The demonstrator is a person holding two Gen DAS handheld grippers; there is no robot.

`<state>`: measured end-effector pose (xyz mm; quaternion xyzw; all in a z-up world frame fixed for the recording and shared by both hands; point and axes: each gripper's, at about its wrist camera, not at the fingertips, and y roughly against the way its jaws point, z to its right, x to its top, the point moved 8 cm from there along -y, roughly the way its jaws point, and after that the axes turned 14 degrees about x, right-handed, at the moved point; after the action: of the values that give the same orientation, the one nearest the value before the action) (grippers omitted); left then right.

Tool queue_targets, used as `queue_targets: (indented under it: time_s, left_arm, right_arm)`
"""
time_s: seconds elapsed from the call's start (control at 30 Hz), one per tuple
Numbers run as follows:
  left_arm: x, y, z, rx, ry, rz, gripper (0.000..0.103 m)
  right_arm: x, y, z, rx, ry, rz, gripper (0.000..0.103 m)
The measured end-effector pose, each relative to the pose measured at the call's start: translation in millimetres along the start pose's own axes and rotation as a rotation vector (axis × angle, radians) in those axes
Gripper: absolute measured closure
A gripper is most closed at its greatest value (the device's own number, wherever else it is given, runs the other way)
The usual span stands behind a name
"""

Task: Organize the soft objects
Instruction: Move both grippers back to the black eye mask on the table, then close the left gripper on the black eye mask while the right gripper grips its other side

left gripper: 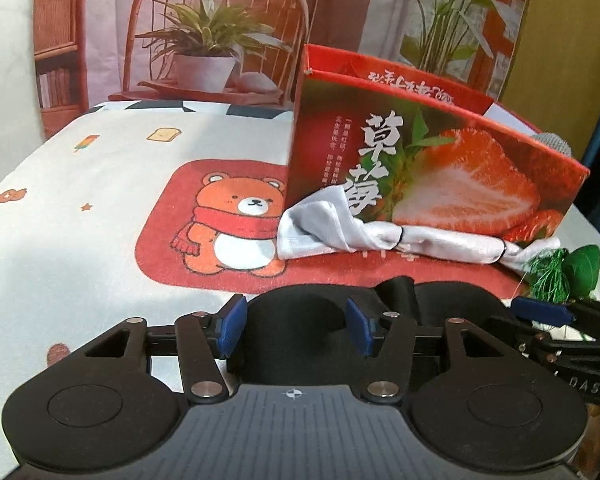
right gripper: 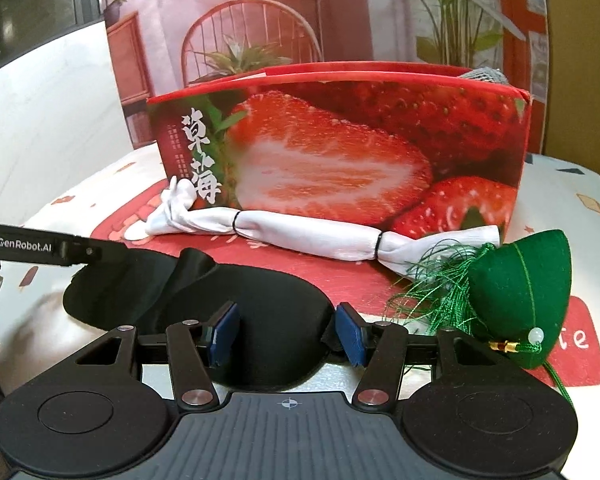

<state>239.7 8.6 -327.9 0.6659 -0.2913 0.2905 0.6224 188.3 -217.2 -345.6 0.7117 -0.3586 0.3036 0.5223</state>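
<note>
While both tools hover low over the printed cloth-covered table, the black satin sleep mask lies flat directly beneath and between their fingers, its long axis running crosswise to the way each tool points. Seen from its own wrist camera, the right gripper stands with its blue pads apart, straddling one lobe of the mask without pressing on it; the left gripper is likewise parted over the other lobe, gripping nothing that I can see. Just ahead of both tools, a white cloth roll bound with two black bands lies lengthwise along the foot of the red strawberry-printed cardboard box, touching or nearly touching its front wall. To the right of the right tool sits a green fabric dumpling-shaped pouch with a tassel and bead, near the roll's end. Something grey and knitted shows above the box's far rim, apparently already inside. My judgement is that the mask is the next item, equally near to both hands, and either tool need only dip and close across its short width before lifting it forward over the box wall.
</note>
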Motion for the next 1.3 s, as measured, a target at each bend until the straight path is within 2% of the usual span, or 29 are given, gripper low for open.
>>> queue_targets:
  time_s: [0.2,0.3,0.57,0.8,0.97,1.3]
  left_arm:
    - [-1.8,3.3,-10.8,0.019,0.038,-0.028,0.046]
    - [-5.7,1.5,-12.6,0.017,0.044,-0.055,0.046]
    - [-10.3,-2.3,-8.3,0.014,0.035,-0.071,0.045]
    - [-10.9,-3.4,-4.7,0.024,0.01,-0.069,0.043]
    - [-12.4,-2.6,0.7,-0.008,0.001,-0.068,0.038]
    - [-15.5,-1.4,5.6,-0.045,-0.002,-0.069,0.036]
  right_arm:
    - [1.1,7.7,5.5,-0.018,-0.024,0.039,0.052]
    - [1.9,10.7,9.9,-0.033,-0.043,0.059,0.05]
    - [-2.0,4.6,2.3,-0.018,-0.016,0.018,0.049]
    - [-2.1,7.7,10.5,-0.035,-0.076,0.028,0.048]
    - [-3.9,4.1,3.4,-0.014,-0.051,0.008,0.046]
    - [-4.3,4.0,2.1,0.007,-0.053,0.01,0.046]
